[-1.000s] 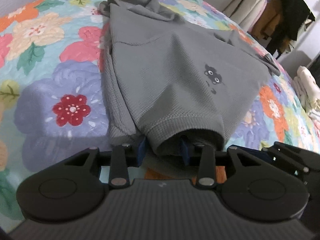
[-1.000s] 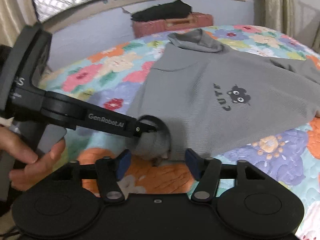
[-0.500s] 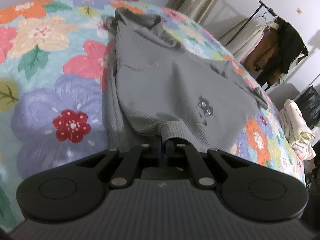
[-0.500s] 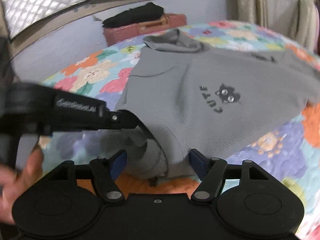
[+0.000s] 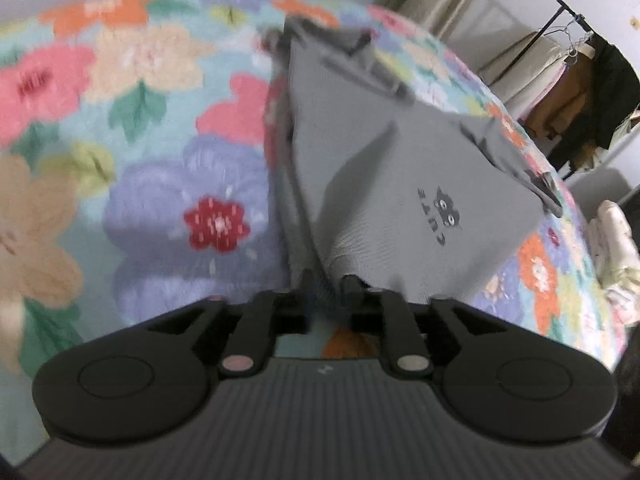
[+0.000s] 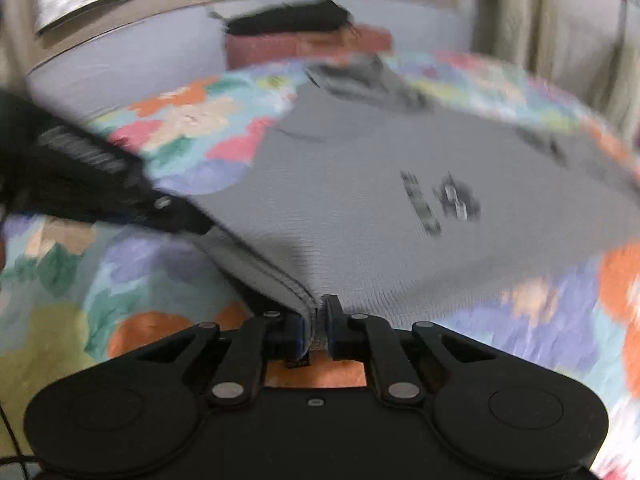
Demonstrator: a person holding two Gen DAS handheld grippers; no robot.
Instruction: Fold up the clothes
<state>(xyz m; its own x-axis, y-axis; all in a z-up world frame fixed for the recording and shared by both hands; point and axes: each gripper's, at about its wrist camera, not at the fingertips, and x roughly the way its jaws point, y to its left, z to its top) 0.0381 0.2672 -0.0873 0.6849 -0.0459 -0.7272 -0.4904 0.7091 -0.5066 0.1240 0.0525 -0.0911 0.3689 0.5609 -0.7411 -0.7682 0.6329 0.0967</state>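
Observation:
A grey waffle-knit hoodie (image 5: 384,184) with a small black cat print and the word "CUTE" lies on a floral bedspread (image 5: 120,160). My left gripper (image 5: 329,280) is shut on the near hem of the hoodie, and the cloth rises in a ridge from it. My right gripper (image 6: 318,310) is shut on the same hem (image 6: 260,268) further along. In the right wrist view the hoodie (image 6: 380,200) spreads away from me and the left gripper's black arm (image 6: 92,184) reaches in from the left. The hood (image 5: 328,44) lies at the far end.
A clothes rack (image 5: 580,80) with hanging garments stands at the right. A pile of pale cloth (image 5: 616,248) lies at the bed's right edge. A reddish suitcase (image 6: 304,48) with something black on top stands beyond the bed's far end. Curtains (image 6: 552,20) hang behind.
Both grippers were open around the hem. The left closed on it first, then the right. Both views are now blurred with motion and the hem is lifted off the bed.

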